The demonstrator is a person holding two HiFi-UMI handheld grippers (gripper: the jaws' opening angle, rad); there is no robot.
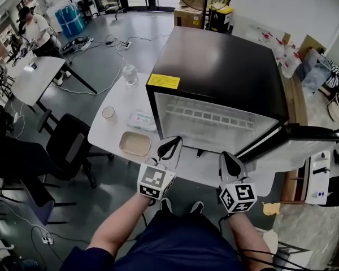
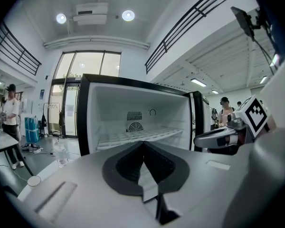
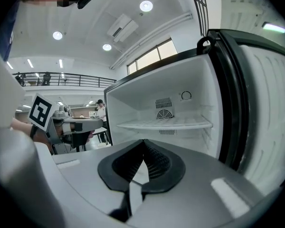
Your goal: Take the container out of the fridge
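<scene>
Two grippers up in front of the open fridge (image 1: 214, 66), both w/ jaws pressed together and nothing btwn them. L gripper (image 1: 170, 147) sits low centre of the head view, over the near part of the white table (image 1: 110, 137). Its own view shows the black pads meeting in a point, fridge interior beyond. R gripper (image 1: 230, 161) is lower right of centre, near the door (image 1: 305, 135), which swings out to the frame's right. Same story in its own view: pads closed, empty. And the container (image 1: 135, 144), tan and shallow, is out on the table, lower left of the fridge's open front, just beside the L gripper's tips. Further up the table stand a cup (image 1: 108, 113) and a clear bottle (image 1: 130, 75). Inside the fridge: wire shelf (image 1: 209, 117), round fan grille (image 2: 135, 126) on the back wall.
</scene>
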